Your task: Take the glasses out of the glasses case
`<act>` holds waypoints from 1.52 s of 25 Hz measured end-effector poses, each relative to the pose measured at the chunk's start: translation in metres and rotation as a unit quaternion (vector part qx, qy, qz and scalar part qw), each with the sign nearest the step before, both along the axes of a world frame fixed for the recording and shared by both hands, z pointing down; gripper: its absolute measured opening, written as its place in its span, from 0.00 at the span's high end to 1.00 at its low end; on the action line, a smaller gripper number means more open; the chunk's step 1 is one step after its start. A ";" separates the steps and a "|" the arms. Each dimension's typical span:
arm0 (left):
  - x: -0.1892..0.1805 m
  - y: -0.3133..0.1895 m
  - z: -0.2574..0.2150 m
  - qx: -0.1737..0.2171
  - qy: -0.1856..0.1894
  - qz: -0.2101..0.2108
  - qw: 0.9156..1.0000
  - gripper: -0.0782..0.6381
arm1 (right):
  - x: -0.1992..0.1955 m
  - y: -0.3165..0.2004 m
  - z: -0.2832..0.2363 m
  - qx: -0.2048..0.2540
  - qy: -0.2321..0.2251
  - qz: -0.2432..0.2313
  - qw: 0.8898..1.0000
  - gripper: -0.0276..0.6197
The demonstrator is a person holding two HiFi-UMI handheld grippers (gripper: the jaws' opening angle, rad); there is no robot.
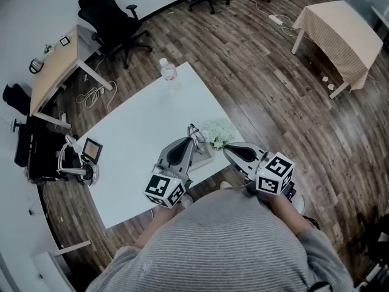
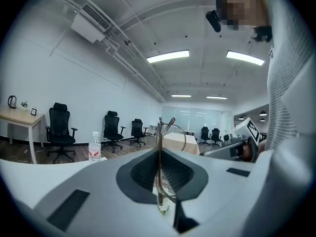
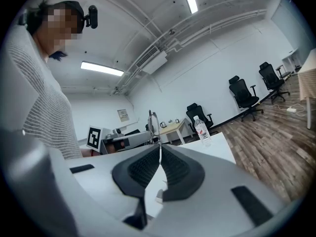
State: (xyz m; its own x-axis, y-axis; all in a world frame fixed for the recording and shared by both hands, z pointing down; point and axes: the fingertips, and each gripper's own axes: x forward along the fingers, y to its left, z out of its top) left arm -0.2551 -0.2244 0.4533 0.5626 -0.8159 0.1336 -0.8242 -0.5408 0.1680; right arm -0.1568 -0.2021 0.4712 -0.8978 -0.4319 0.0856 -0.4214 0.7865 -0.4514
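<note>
Left gripper view: the glasses [image 2: 158, 127] stand upright in the left gripper [image 2: 159, 154]. Its jaws are clenched on the thin metal frame. The wire runs straight up through the line where the two pads meet, and one round rim curves off to the right above the tips. Through the gap below the pads a bit of flowered pattern shows.

In the head view the left gripper is held low in front of the person's chest, over the near edge of the white table [image 1: 140, 139]. It points away and to the right, with the glasses sticking up just past its tips, clear of the tabletop.

The right gripper [image 3: 159, 149] is held at the same height on the other side and angles in to the left, so the two point toward each other. Its jaws are pressed together. A thin line shows at their tips, but it cannot be told whether they pinch anything.

Between the two tips a pale flowered thing, probably the case [image 1: 217, 134], lies on the table near its edge.

A water bottle [image 1: 168, 70] stands at the far corner of the table, well apart from the grippers. Black office chairs [image 1: 112, 17] and a wooden desk [image 1: 55, 69] stand beyond it.
</note>
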 end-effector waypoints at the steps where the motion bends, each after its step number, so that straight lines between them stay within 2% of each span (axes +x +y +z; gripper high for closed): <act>1: 0.000 0.000 -0.006 0.005 0.004 -0.002 1.000 0.86 | -0.001 -0.001 -0.001 0.001 0.000 0.000 1.000 0.93; 7: 0.002 0.003 -0.033 0.029 0.023 -0.005 0.999 0.86 | -0.004 -0.007 -0.003 0.004 0.002 -0.002 1.000 0.93; 22: 0.000 0.005 -0.031 0.022 0.034 -0.001 0.999 0.86 | -0.011 -0.005 -0.001 0.008 0.008 -0.012 1.000 0.93; 31: 0.002 0.012 -0.032 0.024 0.033 -0.002 0.999 0.86 | -0.008 0.000 -0.002 0.029 0.041 -0.008 0.999 0.93; 38: 0.003 0.014 -0.034 0.021 0.036 -0.005 0.999 0.86 | -0.006 0.002 -0.001 0.027 0.038 -0.010 0.999 0.94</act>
